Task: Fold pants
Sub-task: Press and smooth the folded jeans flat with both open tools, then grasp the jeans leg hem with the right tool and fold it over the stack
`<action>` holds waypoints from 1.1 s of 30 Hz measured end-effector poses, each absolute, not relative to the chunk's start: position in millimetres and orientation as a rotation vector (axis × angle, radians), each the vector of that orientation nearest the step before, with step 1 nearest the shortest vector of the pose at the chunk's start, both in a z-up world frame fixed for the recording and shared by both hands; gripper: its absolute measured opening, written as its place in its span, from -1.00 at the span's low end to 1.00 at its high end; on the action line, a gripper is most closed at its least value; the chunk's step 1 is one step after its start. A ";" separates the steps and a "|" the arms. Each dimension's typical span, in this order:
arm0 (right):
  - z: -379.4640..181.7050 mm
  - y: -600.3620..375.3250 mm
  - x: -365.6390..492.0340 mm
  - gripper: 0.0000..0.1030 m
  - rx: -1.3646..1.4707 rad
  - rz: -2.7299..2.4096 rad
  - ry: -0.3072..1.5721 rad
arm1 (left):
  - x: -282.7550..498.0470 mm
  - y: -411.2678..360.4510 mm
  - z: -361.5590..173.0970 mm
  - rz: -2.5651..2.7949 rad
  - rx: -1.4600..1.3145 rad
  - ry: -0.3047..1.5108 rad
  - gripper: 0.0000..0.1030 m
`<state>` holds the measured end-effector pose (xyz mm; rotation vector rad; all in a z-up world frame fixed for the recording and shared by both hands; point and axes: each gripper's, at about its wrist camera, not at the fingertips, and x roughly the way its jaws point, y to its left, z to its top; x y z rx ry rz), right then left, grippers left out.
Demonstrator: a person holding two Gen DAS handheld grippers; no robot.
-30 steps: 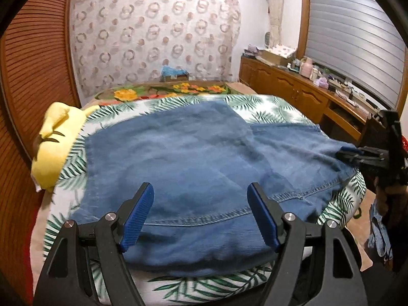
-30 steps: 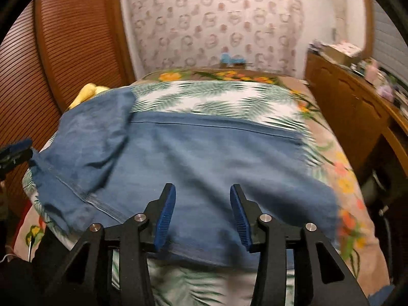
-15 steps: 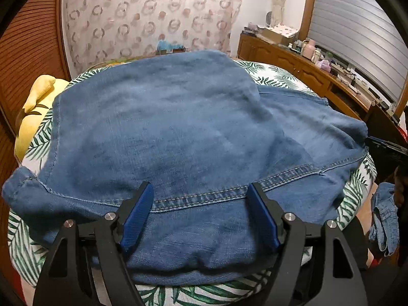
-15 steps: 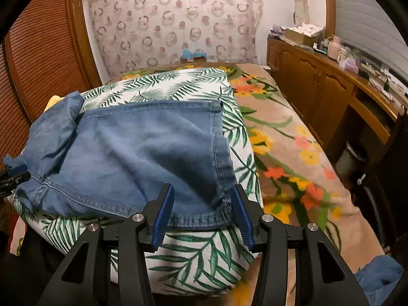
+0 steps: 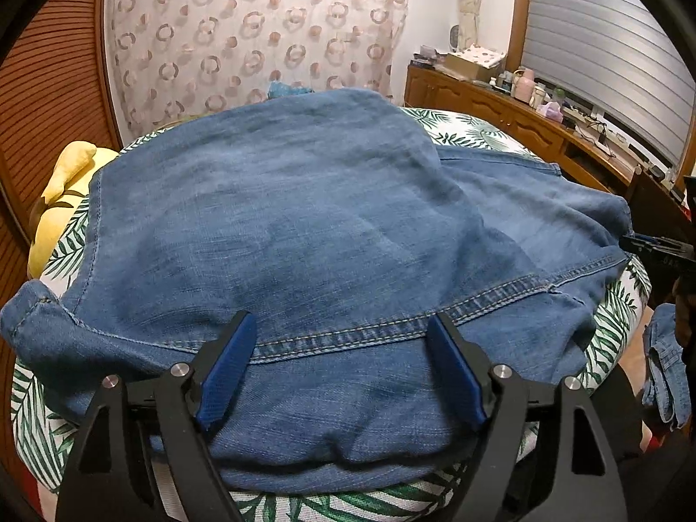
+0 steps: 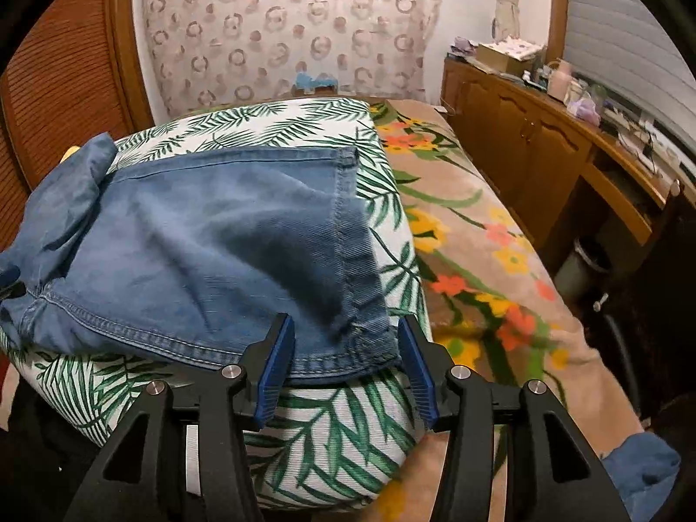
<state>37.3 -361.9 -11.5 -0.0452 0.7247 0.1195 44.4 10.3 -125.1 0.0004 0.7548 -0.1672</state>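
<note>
From my left hand-held gripper (image 5: 341,367) I see its blue pads spread wide apart, hovering over the denim pants (image 5: 313,235) with nothing pinched between them. The pants lie spread across a cushion with a green palm-leaf print (image 5: 617,326), and a stitched seam runs across the cloth just beyond the fingertips. A fold of the denim bunches up at the near left corner. A yellow plush toy (image 5: 65,200) sits beside the cushion on the left. At the far right edge I can make out my right hand-held gripper (image 5: 661,252) beside the edge of the pants.

From the right hand-held gripper (image 6: 346,363), its pads also stand apart, one on either side of the hemmed corner of the pants (image 6: 209,252), which hangs slightly over the cushion's (image 6: 330,435) near edge. I cannot tell whether the pads touch the fabric. The cushion rests on a bed with a floral blanket (image 6: 470,235), and a wooden cabinet (image 6: 522,139) runs along the right wall.
</note>
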 end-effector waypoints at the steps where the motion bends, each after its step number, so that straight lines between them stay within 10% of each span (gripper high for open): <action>1: -11.5 -363.3 38.1 0.00 -0.035 0.119 0.727 | 44.1 10.0 -125.2 -0.166 0.003 0.754 0.58; 11: -16.4 -359.4 39.9 -0.01 -0.030 0.171 0.723 | 44.2 8.6 -122.6 -0.172 -0.002 0.767 0.58; 19: -14.4 -355.4 38.8 -0.74 -0.025 0.242 0.742 | 41.2 12.1 -111.1 -0.176 -0.021 0.757 0.58; 33: 65.7 -326.4 11.4 -0.80 -0.020 0.399 0.527 | 21.7 23.7 -73.5 -0.178 -0.032 0.658 0.59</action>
